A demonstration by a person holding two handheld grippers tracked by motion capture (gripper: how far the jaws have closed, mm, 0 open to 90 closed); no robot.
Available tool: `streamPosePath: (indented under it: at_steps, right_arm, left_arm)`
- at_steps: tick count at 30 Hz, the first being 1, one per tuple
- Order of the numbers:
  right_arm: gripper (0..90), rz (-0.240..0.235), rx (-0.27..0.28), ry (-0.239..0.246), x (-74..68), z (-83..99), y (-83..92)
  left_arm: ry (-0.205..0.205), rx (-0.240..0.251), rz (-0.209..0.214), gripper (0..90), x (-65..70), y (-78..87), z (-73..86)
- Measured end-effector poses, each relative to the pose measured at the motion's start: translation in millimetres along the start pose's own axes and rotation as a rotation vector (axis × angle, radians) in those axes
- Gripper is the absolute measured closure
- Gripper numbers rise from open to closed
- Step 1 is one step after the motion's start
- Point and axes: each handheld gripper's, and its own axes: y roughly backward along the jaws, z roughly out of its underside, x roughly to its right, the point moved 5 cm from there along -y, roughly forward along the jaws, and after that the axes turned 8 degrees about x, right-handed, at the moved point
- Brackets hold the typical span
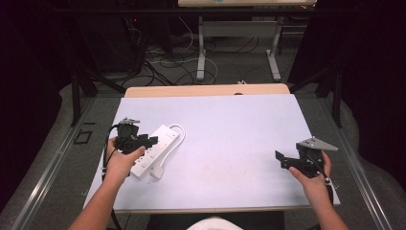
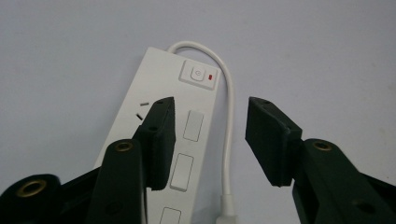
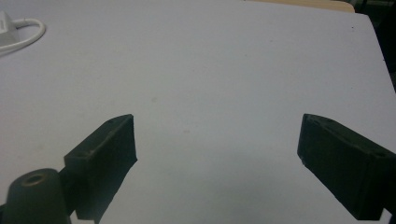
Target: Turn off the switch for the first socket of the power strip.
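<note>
A white power strip (image 1: 158, 146) lies slanted at the left of the pale table (image 1: 230, 124). Its cable (image 1: 178, 128) loops from the far end back to a white plug (image 1: 157, 172) beside it. My left gripper (image 1: 152, 140) hovers over the strip. In the left gripper view the left gripper (image 2: 209, 105) is open: one jaw is above the power strip (image 2: 154, 74), the other beyond the cable (image 2: 229, 116), and neither pad presses on anything. The strip's switch (image 2: 198, 74) shows a small red mark. At the table's right, my right gripper (image 1: 281, 160) (image 3: 217, 121) stands wide open over bare surface.
The table's wooden far edge (image 1: 206, 90) borders the pale sheet. Beyond it on the floor are a second table's legs (image 1: 201, 52) and tangled cables (image 1: 158, 67). The right gripper view catches the strip's cable loop (image 3: 28, 32) at far left.
</note>
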Motion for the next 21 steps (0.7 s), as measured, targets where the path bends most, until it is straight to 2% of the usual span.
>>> streamPosePath:
  at_steps: [3,7,10,12,16,21]
  right_arm:
    - [11.1,0.006,0.005,-0.002,0.5,0.1,-0.4]
    - [11.1,0.012,0.000,-0.010,0.8,-0.1,0.3]
    - [11.1,0.011,0.005,-0.012,0.5,-0.5,0.4]
    - [11.1,0.010,0.005,-0.014,0.4,-0.5,0.7]
    - [11.1,0.008,-0.002,-0.015,0.9,-0.5,1.4]
    - [11.1,0.008,-0.001,-0.014,1.0,-0.6,1.5]
  left_arm:
    - [-0.001,0.009,0.012,44.1,0.5,6.1,1.4]
    - [-0.011,0.079,0.026,41.7,0.1,14.3,3.2]
    - [-0.013,0.095,0.041,38.4,-0.4,18.9,7.7]
    - [0.001,0.123,0.029,34.4,-1.8,22.1,10.9]
    - [0.010,0.134,0.016,32.1,-5.6,27.2,18.4]
    - [0.019,0.148,-0.015,22.1,-10.9,32.5,25.2]
